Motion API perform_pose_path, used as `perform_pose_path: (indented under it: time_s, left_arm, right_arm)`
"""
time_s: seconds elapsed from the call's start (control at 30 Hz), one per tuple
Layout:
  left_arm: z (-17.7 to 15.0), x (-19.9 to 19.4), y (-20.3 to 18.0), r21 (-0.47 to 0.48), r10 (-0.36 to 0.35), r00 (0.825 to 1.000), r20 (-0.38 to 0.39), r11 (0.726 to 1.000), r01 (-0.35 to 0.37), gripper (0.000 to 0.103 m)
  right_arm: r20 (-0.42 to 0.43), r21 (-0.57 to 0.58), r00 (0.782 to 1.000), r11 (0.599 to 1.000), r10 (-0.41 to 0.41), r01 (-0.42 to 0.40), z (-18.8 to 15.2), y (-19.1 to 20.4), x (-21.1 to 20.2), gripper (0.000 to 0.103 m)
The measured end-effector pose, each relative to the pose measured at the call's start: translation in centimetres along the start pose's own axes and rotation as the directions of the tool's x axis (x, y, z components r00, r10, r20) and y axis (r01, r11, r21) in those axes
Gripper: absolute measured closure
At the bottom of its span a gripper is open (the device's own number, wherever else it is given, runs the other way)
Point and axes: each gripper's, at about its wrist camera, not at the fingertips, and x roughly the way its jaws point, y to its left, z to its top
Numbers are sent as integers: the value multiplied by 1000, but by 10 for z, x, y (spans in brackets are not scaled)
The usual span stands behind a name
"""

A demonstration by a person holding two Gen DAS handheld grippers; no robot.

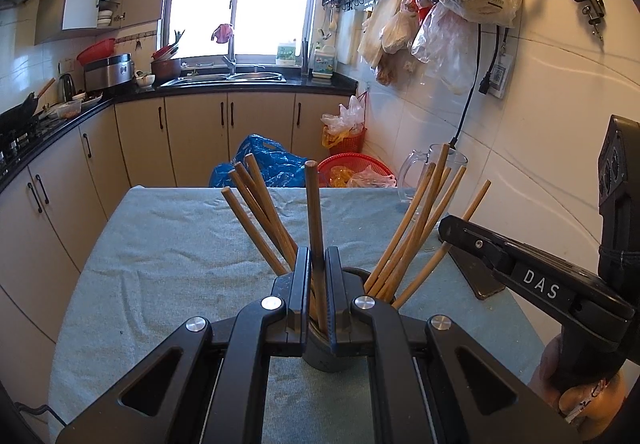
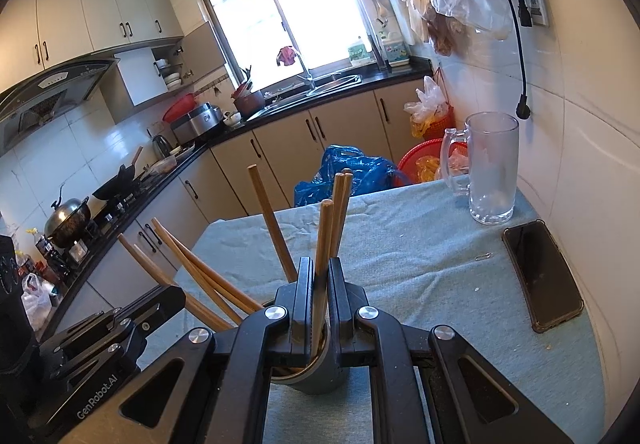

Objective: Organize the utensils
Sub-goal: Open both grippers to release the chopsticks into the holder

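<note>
Two sets of tongs, left tongs (image 1: pixel 318 296) and right tongs (image 2: pixel 320 296), each pinch one chopstick (image 1: pixel 315 228) standing in the grey holder (image 1: pixel 320 358) on the cloth-covered bench (image 1: pixel 168 244). Remaining chopsticks (image 1: pixel 416 228) fan against the rim. Judgement: lift straight up along each stick's axis, slowly, or the holder may tip.

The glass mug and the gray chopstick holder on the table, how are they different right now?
The glass mug is clear with a side handle; the gray chopstick holder is opaque and shows no handle. The mug looks empty, while the holder is full of wooden chopsticks fanning outward. The mug stands untouched near the wall; both grippers, left gripper and right gripper, work at the holder. Both stand upright on the cloth-covered table.
</note>
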Motion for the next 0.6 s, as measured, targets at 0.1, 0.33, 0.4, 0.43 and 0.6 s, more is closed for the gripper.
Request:
perform_pose_path:
  time_s: [0.1, 0.33, 0.4, 0.43, 0.6]
  left_arm:
    - [0, 0, 0, -2, -1, 1000, -1, 1000, 1, 97]
    - [0, -1, -1, -5, -10, 1000, -7, 1000, 10, 97]
    - [1, -2, -2, -7, -14, 1000, -5, 1000, 14, 97]
    - [2, -4, -2, -6, -15, 1000, 0, 1000, 15, 97]
    - [2, -19, -6, 9, -9, 999, 34, 1000, 8, 97]
  right_arm:
    - [0, 0, 1000, 1000, 0, 0, 0, 0, 0, 95]
    - [-2, 11, 1000, 1000, -8, 8, 0, -4, 1, 94]
    - [-4, 12, 1000, 1000, -13, 13, 1, -5, 2, 94]
    - [-6, 10, 1000, 1000, -17, 17, 2, -5, 2, 94]
    - [-4, 0, 999, 999, -52, 52, 4, -3, 1, 77]
